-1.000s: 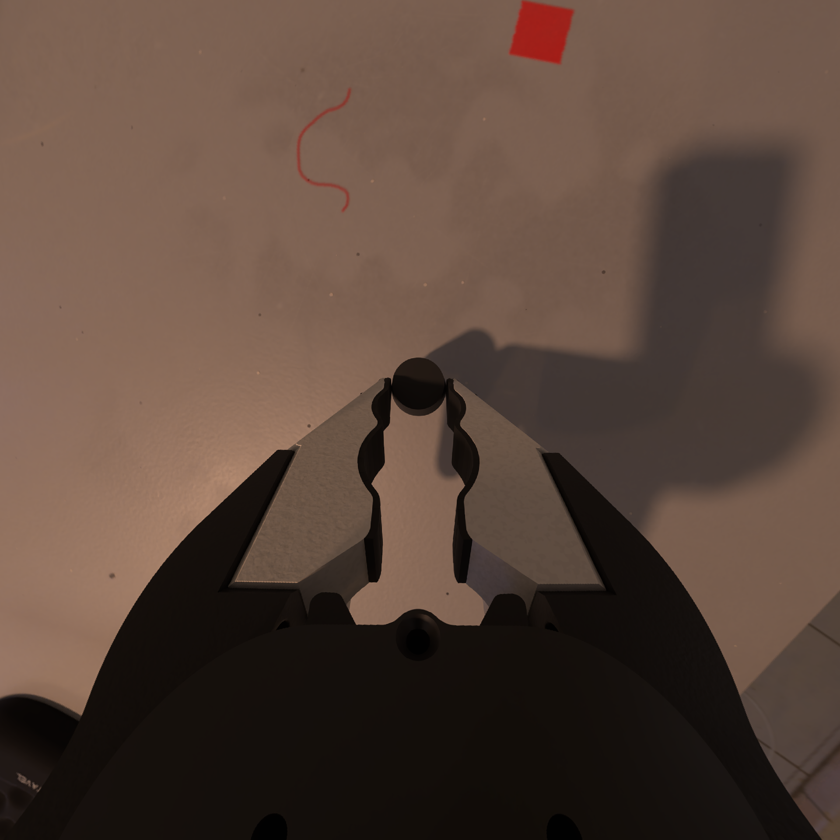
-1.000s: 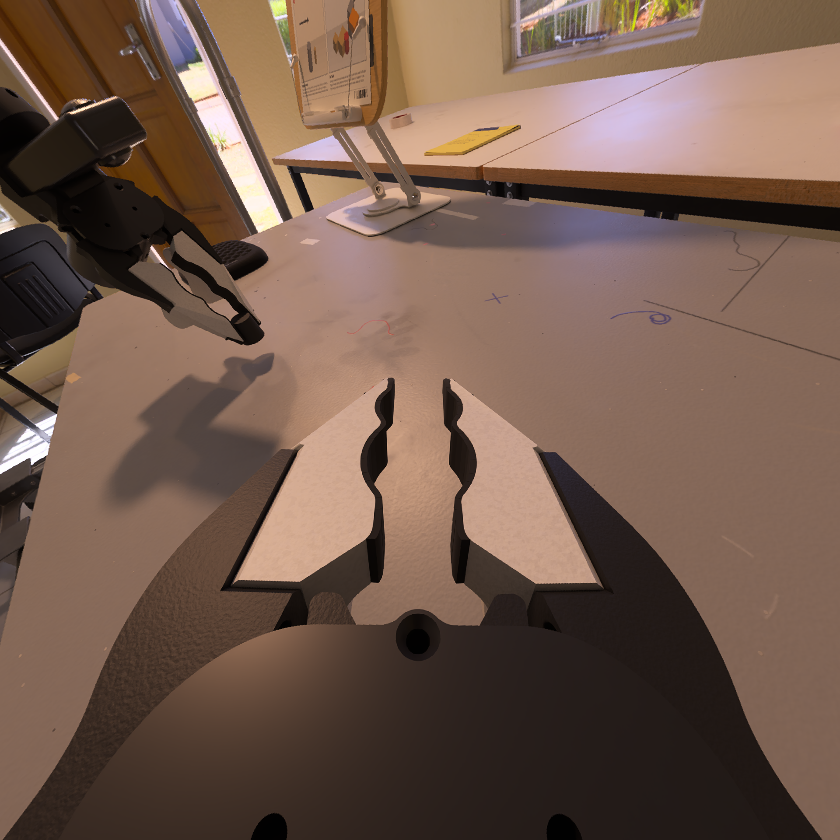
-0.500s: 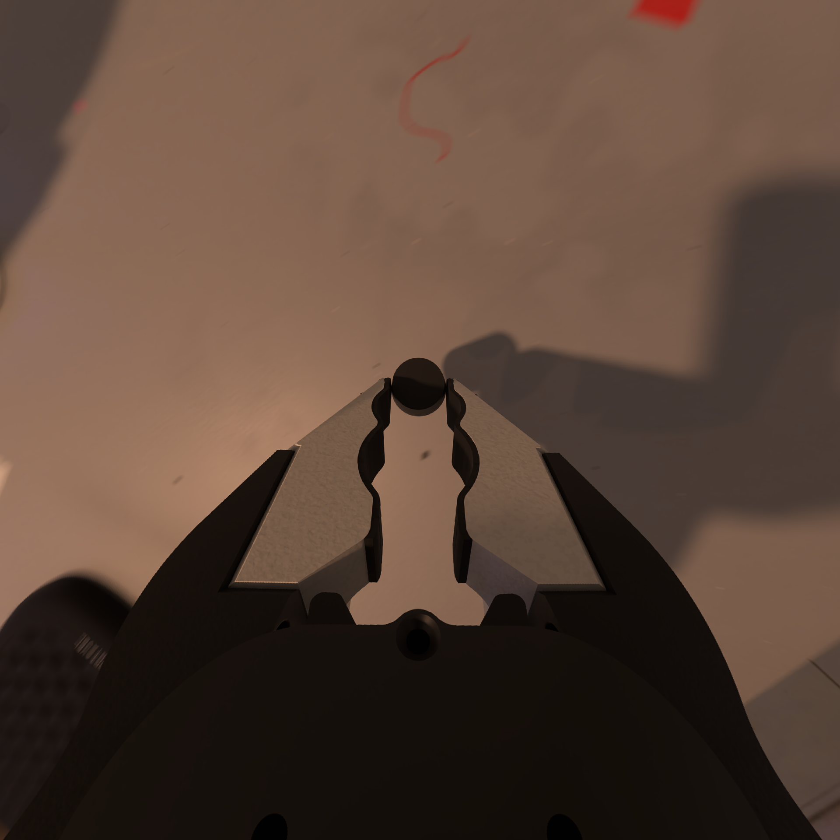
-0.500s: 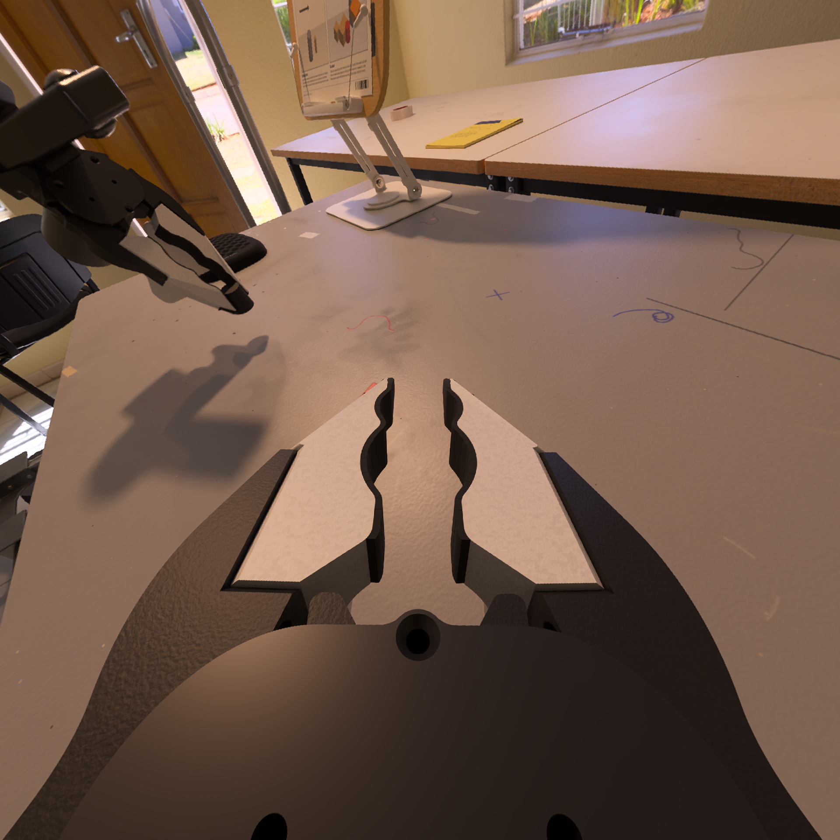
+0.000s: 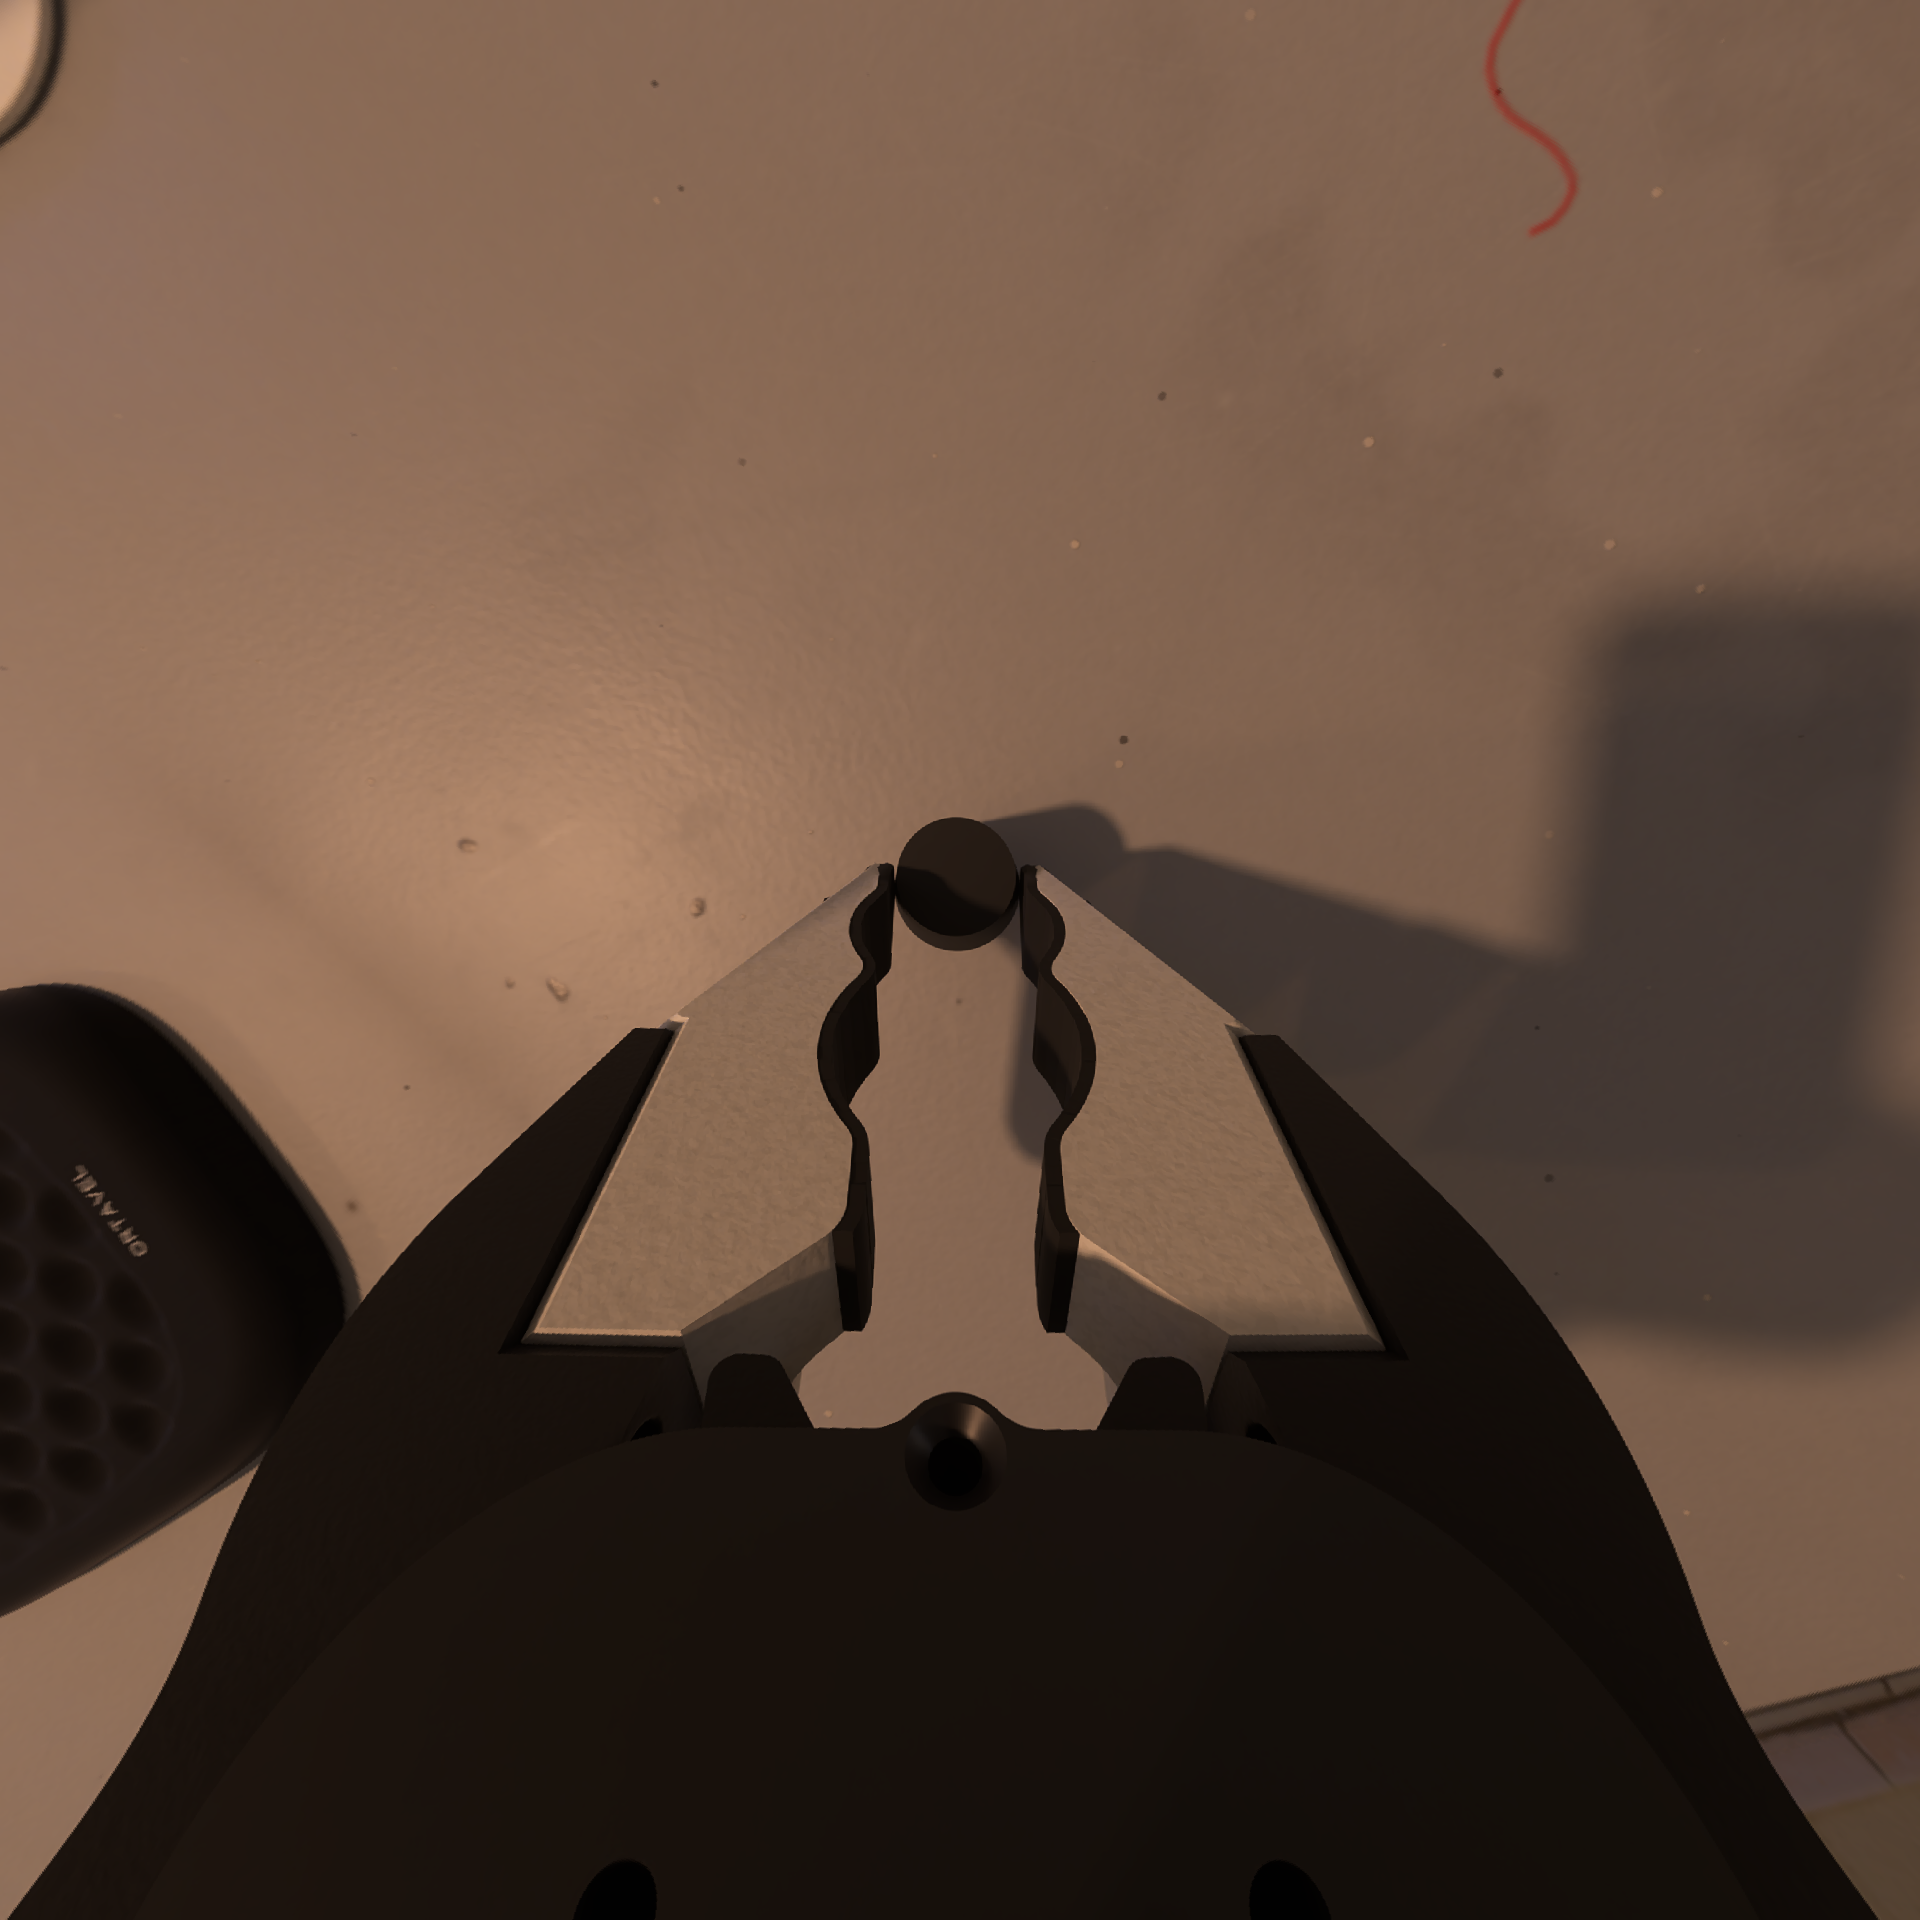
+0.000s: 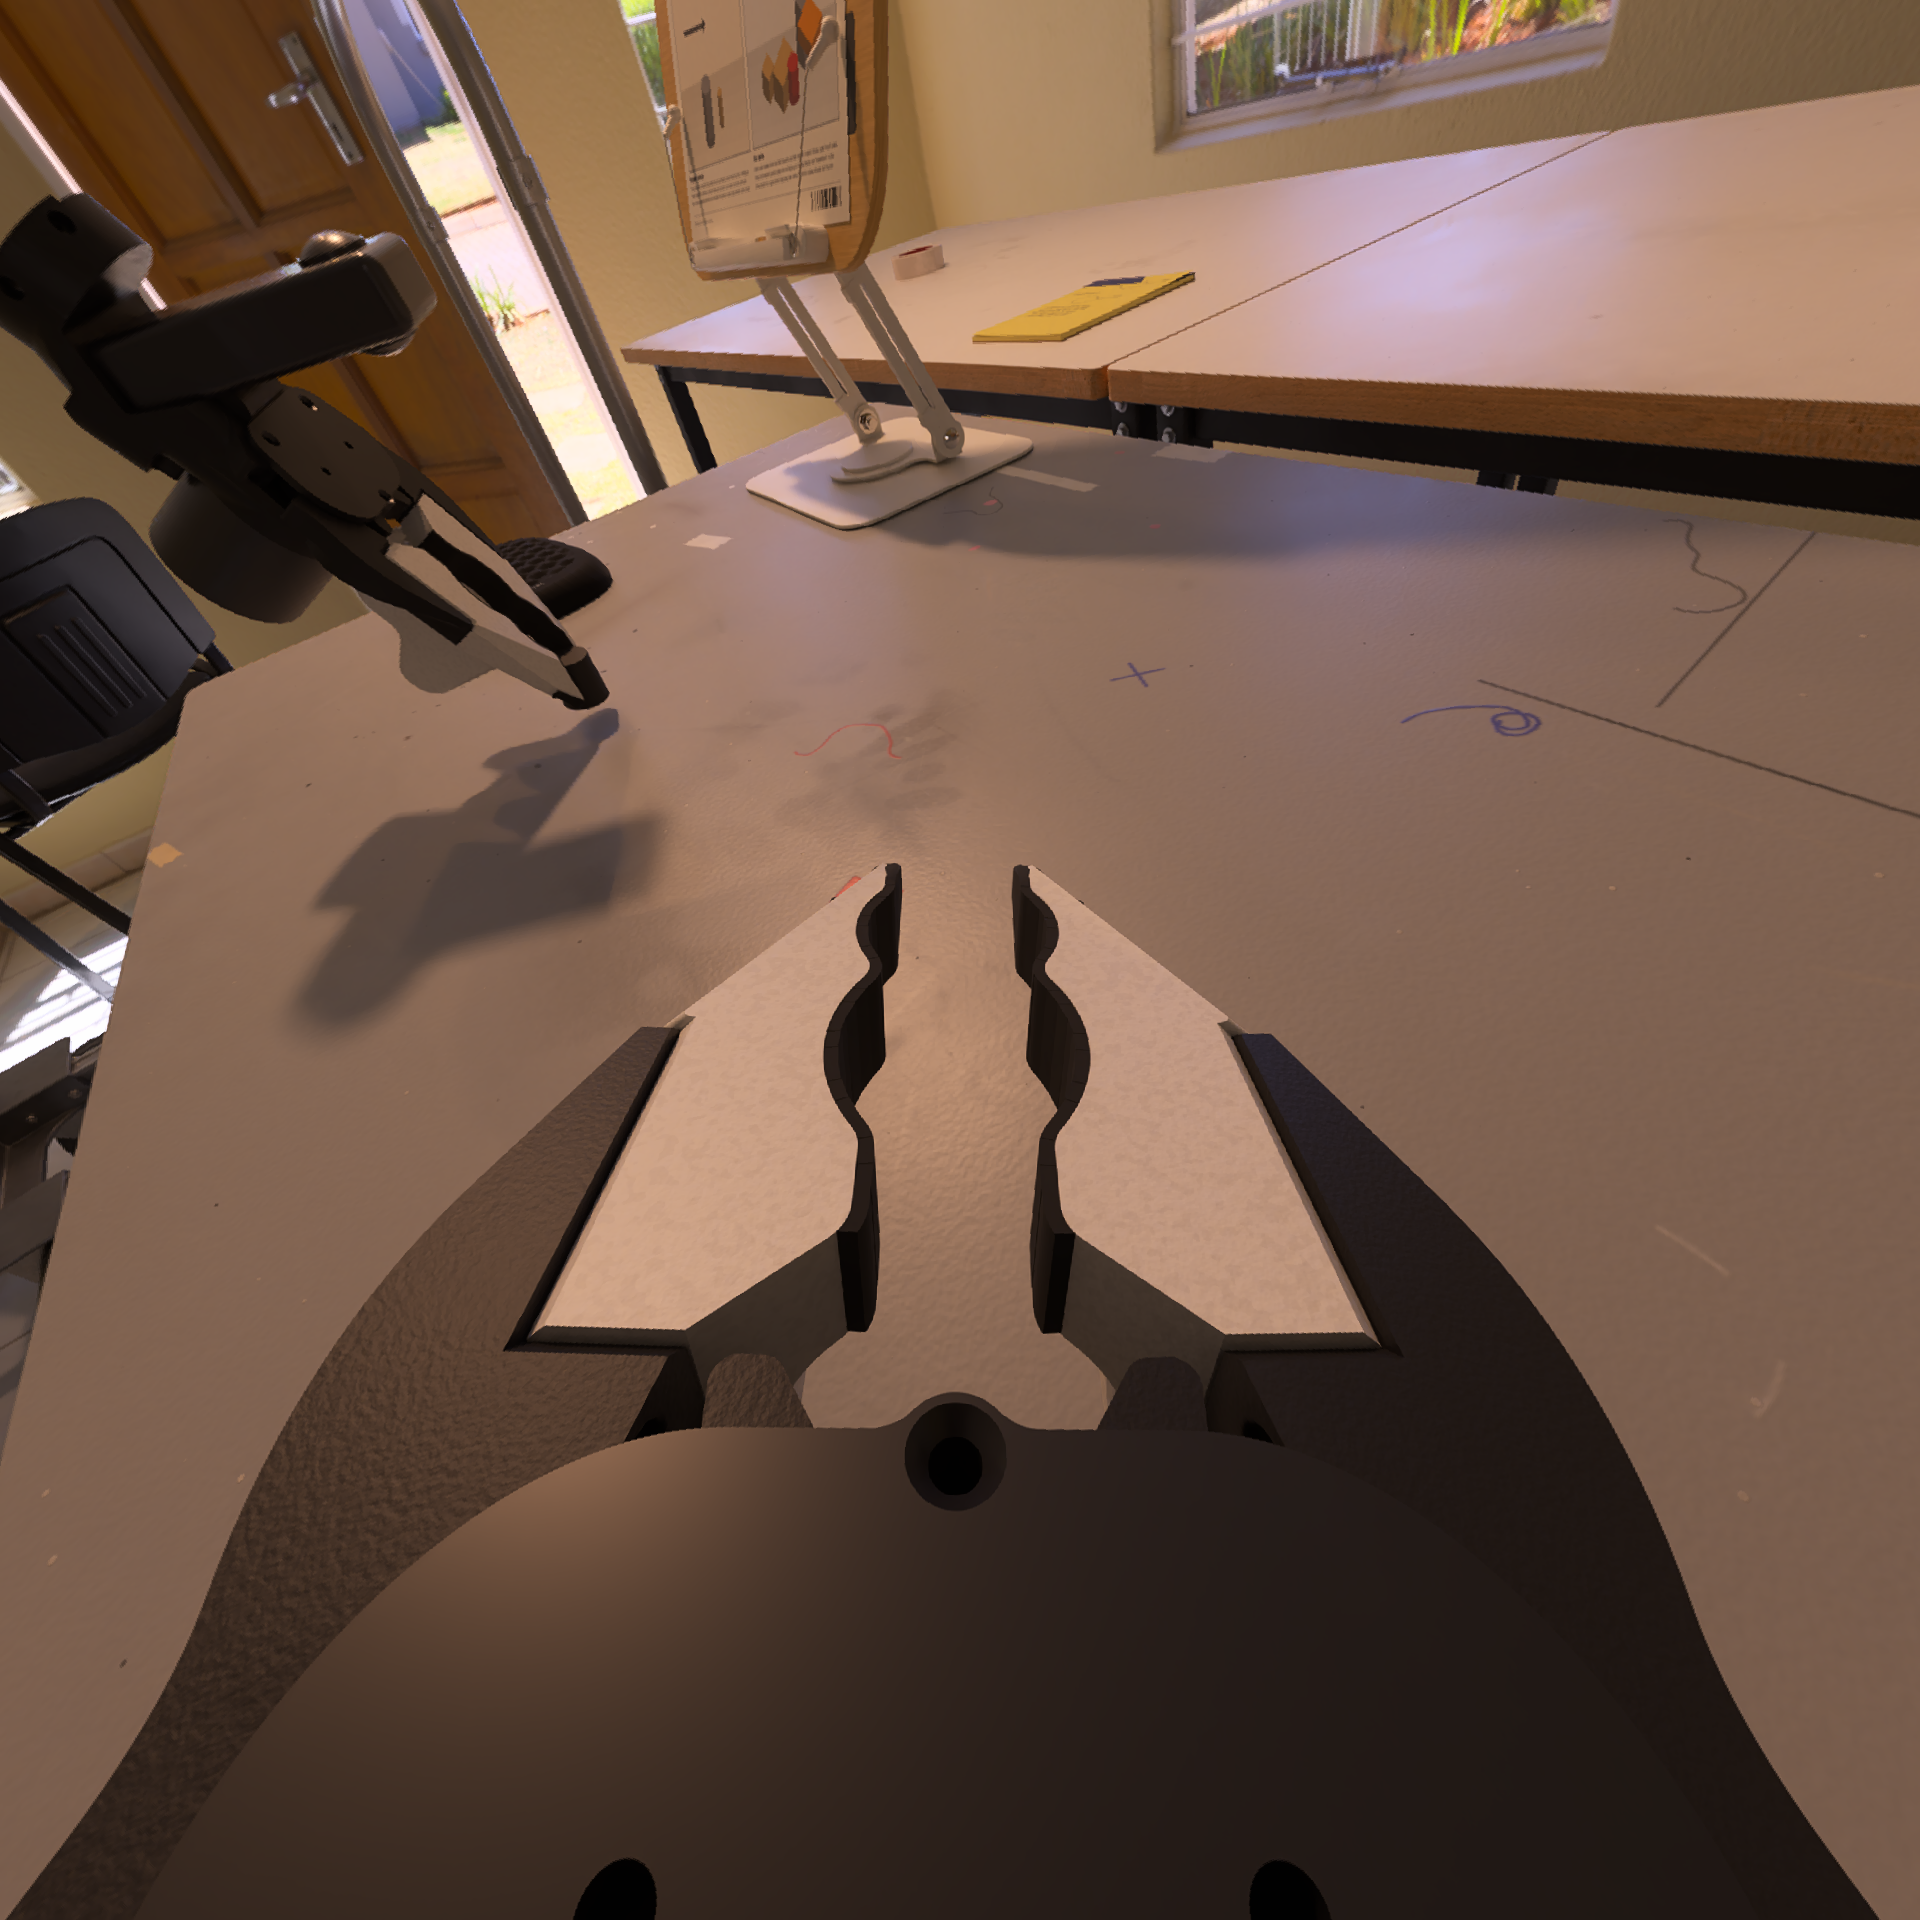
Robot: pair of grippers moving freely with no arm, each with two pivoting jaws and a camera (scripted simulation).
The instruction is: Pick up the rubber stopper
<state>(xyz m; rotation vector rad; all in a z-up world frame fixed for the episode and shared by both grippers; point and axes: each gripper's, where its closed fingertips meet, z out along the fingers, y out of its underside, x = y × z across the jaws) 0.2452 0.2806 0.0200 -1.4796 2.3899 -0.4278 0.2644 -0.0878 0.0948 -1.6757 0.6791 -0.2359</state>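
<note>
The rubber stopper (image 5: pixel 954 896) is a small black round plug. My left gripper (image 5: pixel 956 899) is shut on it at the fingertips and holds it above the brown table (image 5: pixel 623 520), with its shadow cast to the right. In the right wrist view the left gripper (image 6: pixel 578 688) hangs at the left over the table, with the stopper (image 6: pixel 588 690) at its tip. My right gripper (image 6: pixel 956 883) is open and empty, low over the table (image 6: pixel 1351 935).
A black perforated pad (image 5: pixel 114 1299) lies at the table's left edge and also shows in the right wrist view (image 6: pixel 551 566). A red squiggle (image 5: pixel 1538 135) marks the tabletop. A white stand with a board (image 6: pixel 883 478), a yellow booklet (image 6: pixel 1086 307) and a black chair (image 6: pixel 73 644) stand farther off.
My left gripper, still holding the stopper, has turned and shifted. In its view the red squiggle slid right and the black pad came in at the left. The right gripper barely moved.
</note>
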